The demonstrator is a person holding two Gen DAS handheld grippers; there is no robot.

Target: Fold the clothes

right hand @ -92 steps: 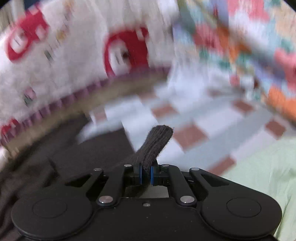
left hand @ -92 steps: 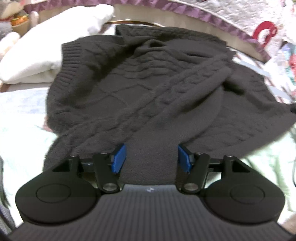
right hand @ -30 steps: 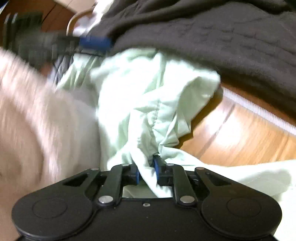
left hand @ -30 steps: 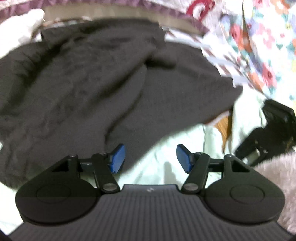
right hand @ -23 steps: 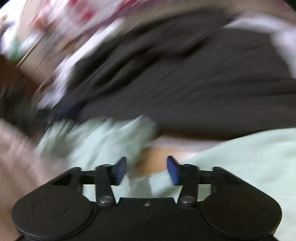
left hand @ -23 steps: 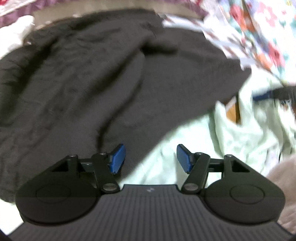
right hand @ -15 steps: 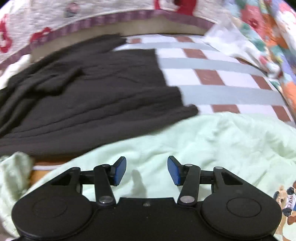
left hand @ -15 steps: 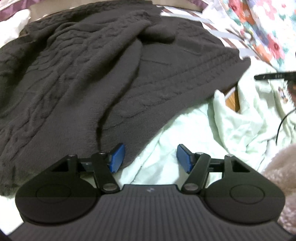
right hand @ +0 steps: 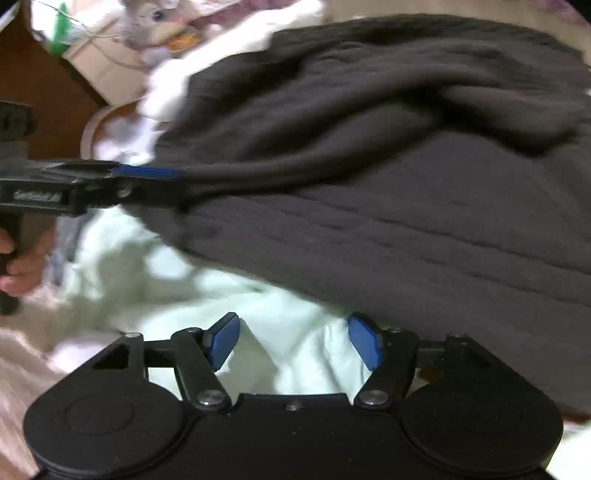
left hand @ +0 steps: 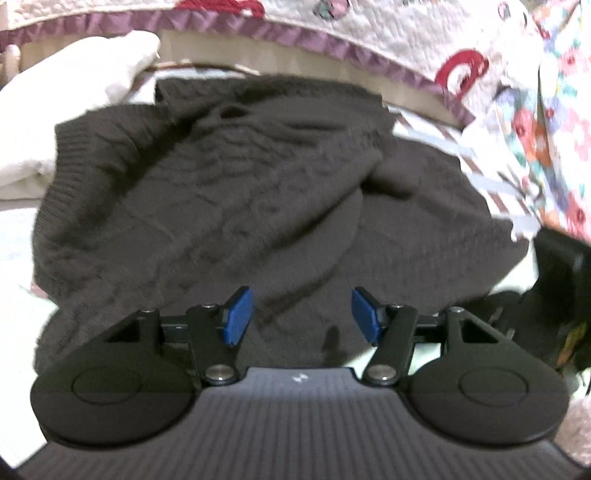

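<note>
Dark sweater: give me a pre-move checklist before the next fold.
1. Left tool open: ok, both pads spread over the dark sweater.
2. Right tool open: ok, nothing between its pads.
3. Right tool lined up on the sweater hem: not ok, it sits over the pale green sheet.
4. Sweater flat: not ok, folds bunched across it.
5. Left tool touching the knit: cannot tell.

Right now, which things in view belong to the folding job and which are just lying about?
For the job:
dark knit sweater
left tool, open over the sweater
right tool, open at the sweater's edge

Just lying about:
pale green sheet
white pillow
patterned quilt
plush toy
</note>
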